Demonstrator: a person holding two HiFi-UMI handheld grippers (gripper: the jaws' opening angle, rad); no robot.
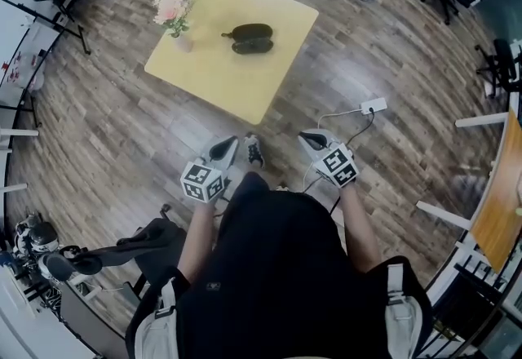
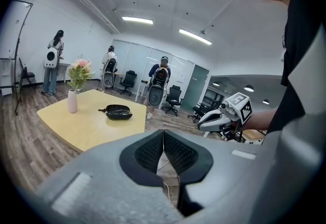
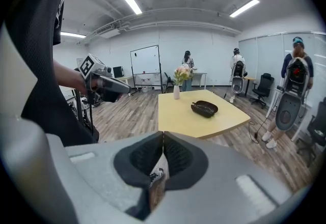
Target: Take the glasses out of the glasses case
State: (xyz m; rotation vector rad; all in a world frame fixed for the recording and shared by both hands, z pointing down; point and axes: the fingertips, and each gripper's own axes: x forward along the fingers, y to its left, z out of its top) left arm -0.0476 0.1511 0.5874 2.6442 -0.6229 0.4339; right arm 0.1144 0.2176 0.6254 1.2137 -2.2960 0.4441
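A dark glasses case [image 1: 251, 37] lies on the yellow table [image 1: 245, 80], and it looks opened into two halves; I cannot make out glasses in it. In the gripper views the case [image 2: 118, 112] [image 3: 205, 108] sits well beyond the jaws. My left gripper [image 1: 223, 150] and right gripper [image 1: 313, 139] hang over the wooden floor, short of the table's near corner. Both are shut, their jaws pressed together with nothing between them. The left gripper view shows its jaws [image 2: 163, 139] closed and the right gripper [image 2: 220, 117] off to the side. In the right gripper view the jaws [image 3: 163, 145] also meet.
A pink vase of flowers [image 1: 174, 16] stands on the table's left corner. A white power strip [image 1: 373, 106] with its cable lies on the floor to the right. Stands and tripods line the left wall. Several people with backpacks and office chairs are across the room.
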